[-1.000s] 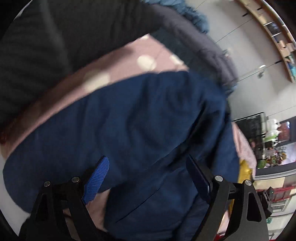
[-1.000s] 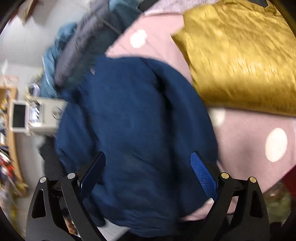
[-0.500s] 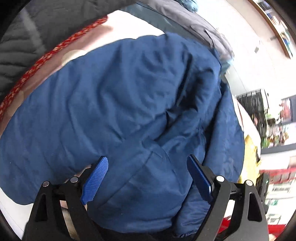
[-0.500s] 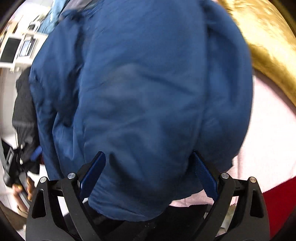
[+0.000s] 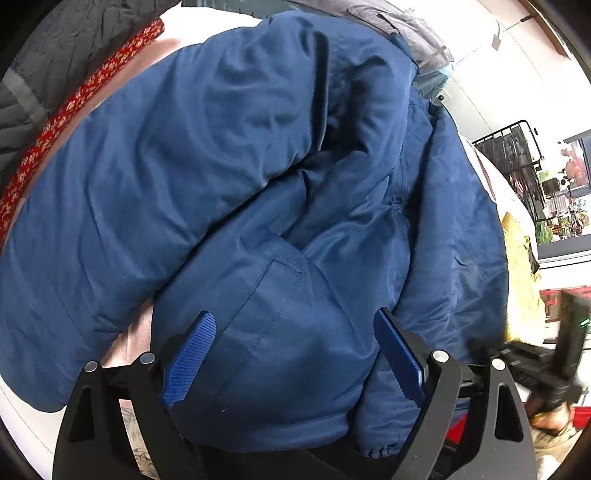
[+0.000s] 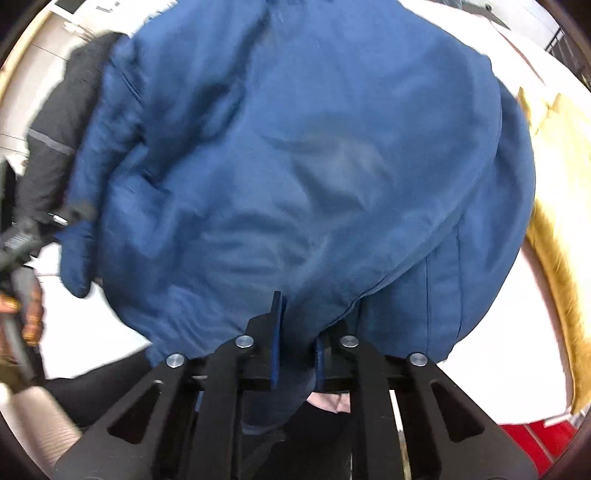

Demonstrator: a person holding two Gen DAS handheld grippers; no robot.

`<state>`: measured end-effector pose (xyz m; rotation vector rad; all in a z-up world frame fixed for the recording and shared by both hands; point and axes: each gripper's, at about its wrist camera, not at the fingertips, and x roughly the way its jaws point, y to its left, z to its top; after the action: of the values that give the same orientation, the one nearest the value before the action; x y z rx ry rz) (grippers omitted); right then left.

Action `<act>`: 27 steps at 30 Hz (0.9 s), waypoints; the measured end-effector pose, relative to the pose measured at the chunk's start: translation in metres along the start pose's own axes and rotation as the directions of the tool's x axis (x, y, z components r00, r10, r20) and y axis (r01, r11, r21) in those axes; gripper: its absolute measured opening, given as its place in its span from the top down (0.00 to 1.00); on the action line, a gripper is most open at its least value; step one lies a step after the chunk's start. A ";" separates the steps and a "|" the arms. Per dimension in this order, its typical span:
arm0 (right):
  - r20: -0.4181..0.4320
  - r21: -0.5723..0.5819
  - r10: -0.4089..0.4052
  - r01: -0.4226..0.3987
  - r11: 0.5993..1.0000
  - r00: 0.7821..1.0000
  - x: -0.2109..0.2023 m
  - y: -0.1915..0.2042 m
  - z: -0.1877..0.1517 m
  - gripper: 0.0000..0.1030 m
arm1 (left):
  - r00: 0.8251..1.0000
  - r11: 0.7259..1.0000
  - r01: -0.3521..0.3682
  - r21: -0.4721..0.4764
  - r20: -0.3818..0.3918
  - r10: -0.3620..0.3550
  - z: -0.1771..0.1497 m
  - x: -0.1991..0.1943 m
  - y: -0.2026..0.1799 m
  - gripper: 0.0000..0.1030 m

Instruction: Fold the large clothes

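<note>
A big padded navy blue jacket [image 5: 229, 158] lies bunched on a pale pink spread and fills both views. In the left wrist view my left gripper [image 5: 295, 354] is open, its blue pads on either side of a folded jacket part near the hem, not pinching it. In the right wrist view my right gripper [image 6: 297, 336] is shut on the lower edge of the blue jacket [image 6: 314, 166], with cloth pinched between the pads. The left gripper and the hand holding it [image 6: 22, 266] show at the left edge of that view.
A gold satin garment [image 6: 554, 206] lies to the right of the jacket. A dark grey jacket [image 5: 55, 55] and a red patterned band [image 5: 74, 99] lie at the far left. A grey garment [image 5: 399, 22] lies behind. Shelves and a black rack [image 5: 513, 147] stand at the right.
My right gripper has closed on the jacket's edge; it was open half a second ago. Both grippers moved closer to the jacket. The left gripper stays open.
</note>
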<state>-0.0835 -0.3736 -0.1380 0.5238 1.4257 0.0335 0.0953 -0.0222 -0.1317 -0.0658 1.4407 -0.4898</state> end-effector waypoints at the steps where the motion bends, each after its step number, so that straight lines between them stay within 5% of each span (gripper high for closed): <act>1: 0.034 -0.001 0.031 -0.031 1.000 0.999 -0.013 -0.002 0.006 0.87 | 1.000 1.000 -0.001 -0.001 0.004 0.001 0.000 0.000 -0.002 0.17; 5: 0.205 0.033 0.135 -0.145 0.989 0.969 -0.065 -0.018 0.038 0.87 | 1.000 1.000 0.000 -0.021 0.015 0.000 0.000 -0.002 -0.005 0.17; 8: 0.354 0.081 0.147 -0.187 0.979 0.924 -0.108 -0.047 0.064 0.88 | 1.000 0.999 -0.003 -0.038 0.027 0.005 -0.001 -0.007 -0.004 0.17; 13: 0.602 0.247 0.071 -0.270 0.931 0.795 -0.186 -0.141 0.104 0.89 | 0.998 0.997 -0.023 -0.070 0.051 0.026 -0.007 -0.016 -0.001 0.17; 16: 0.700 0.379 -0.012 -0.356 0.854 0.714 -0.221 -0.221 0.114 0.89 | 0.996 0.994 -0.047 -0.095 0.068 0.054 -0.014 -0.025 0.003 0.17; 18: 0.732 0.484 -0.048 -0.470 0.738 0.679 -0.228 -0.282 0.110 0.89 | 0.995 0.991 -0.060 -0.118 0.076 0.069 -0.019 -0.029 0.006 0.17; 21: 0.795 0.589 -0.044 -0.754 0.291 0.604 -0.183 -0.393 0.072 0.88 | 0.992 0.984 -0.075 -0.164 0.086 0.090 -0.030 -0.037 0.011 0.17; 22: 0.798 0.599 -0.055 -0.783 0.164 0.600 -0.163 -0.415 0.059 0.88 | 0.992 0.980 -0.079 -0.180 0.088 0.096 -0.034 -0.039 0.013 0.17; 23: 0.788 0.615 -0.066 -0.787 0.049 0.612 -0.140 -0.433 0.044 0.87 | 0.991 0.977 -0.082 -0.195 0.087 0.101 -0.037 -0.040 0.014 0.17; 24: 0.775 0.630 -0.068 -0.777 -0.006 0.629 -0.129 -0.448 0.035 0.85 | 0.991 0.974 -0.088 -0.209 0.084 0.107 -0.040 -0.041 0.016 0.17; 26: 0.715 0.692 -0.047 -0.715 -0.101 0.698 -0.091 -0.464 0.013 0.67 | 0.990 0.970 -0.098 -0.224 0.076 0.118 -0.045 -0.042 0.018 0.17; 27: 0.691 0.714 -0.023 -0.688 -0.134 0.722 -0.079 -0.466 0.007 0.32 | 0.990 0.968 -0.105 -0.227 0.067 0.123 -0.046 -0.041 0.018 0.17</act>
<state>-0.2222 -0.8150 -0.2336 2.0766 0.3848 -0.7626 0.0540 0.0199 -0.1067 -0.1793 1.4067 -0.2270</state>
